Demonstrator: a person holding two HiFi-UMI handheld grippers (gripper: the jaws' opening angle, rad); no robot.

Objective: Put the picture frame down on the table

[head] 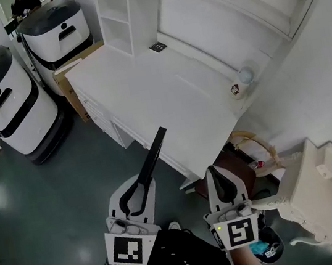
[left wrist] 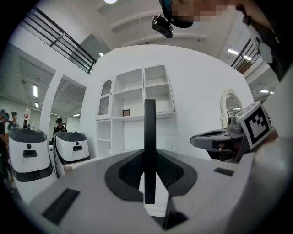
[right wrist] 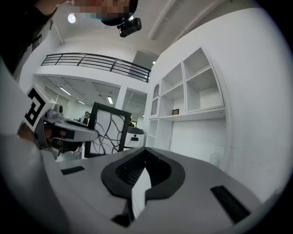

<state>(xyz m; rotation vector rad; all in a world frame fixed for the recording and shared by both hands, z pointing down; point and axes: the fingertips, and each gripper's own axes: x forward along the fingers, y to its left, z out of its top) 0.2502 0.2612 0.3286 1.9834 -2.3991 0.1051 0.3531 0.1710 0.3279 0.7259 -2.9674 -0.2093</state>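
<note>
Picture frame (head: 153, 159), thin and flat with a black rim and a white picture of curvy lines, sits in the left gripper (head: 139, 192). The grey jaws are partly open and press on its two flat sides. The frame stands on its edge and sticks out past the jaws, up in the air above the dark floor, with its far tip near the near edge of the long white table (head: 147, 94). Just to the right is the right gripper (head: 220, 187). Its jaws are pressed together with nothing between them.
</note>
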